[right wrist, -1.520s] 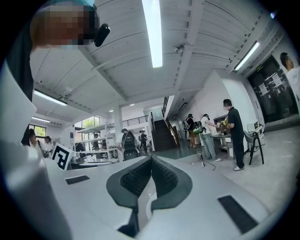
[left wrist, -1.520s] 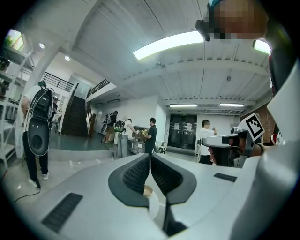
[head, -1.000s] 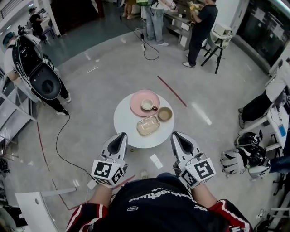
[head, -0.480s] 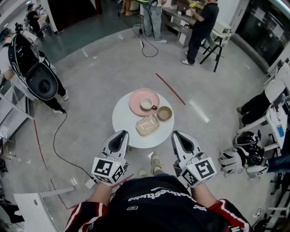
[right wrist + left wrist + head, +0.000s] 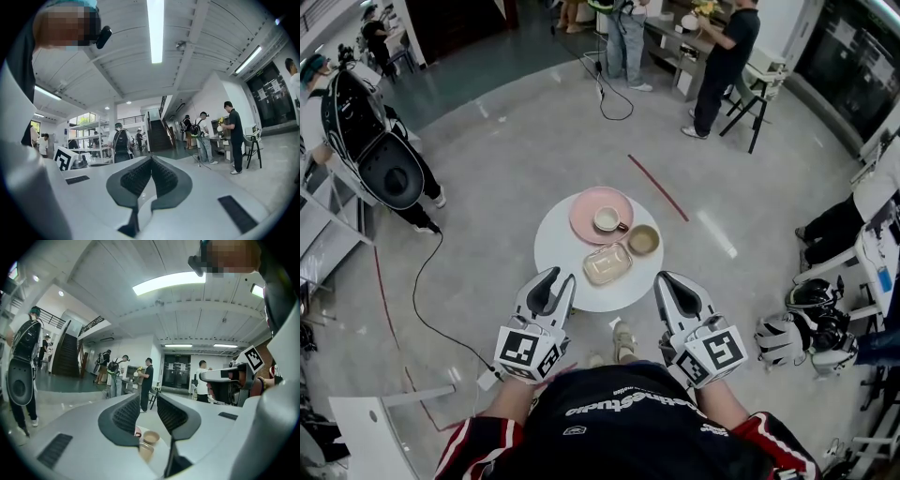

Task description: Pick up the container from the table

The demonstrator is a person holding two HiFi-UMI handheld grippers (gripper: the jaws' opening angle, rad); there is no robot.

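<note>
Near the container (image 5: 607, 264) on the table (image 5: 551, 248), the left gripper (image 5: 557, 281) has just been opening, jaws partly apart and empty, while the right gripper (image 5: 667, 279) sits closed, holding nothing.

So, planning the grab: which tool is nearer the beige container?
Left, slightly: the left tool, empty jaws just opening, points at the container from its near left; the right tool, shut, sits farther off, near right.

The left gripper (image 5: 148, 405) has just been opening its jaws, and nothing sits between them. Beyond the gap, a tan container (image 5: 146, 451) and a bowl (image 5: 151, 437) rest on a white table (image 5: 158, 456).
</note>
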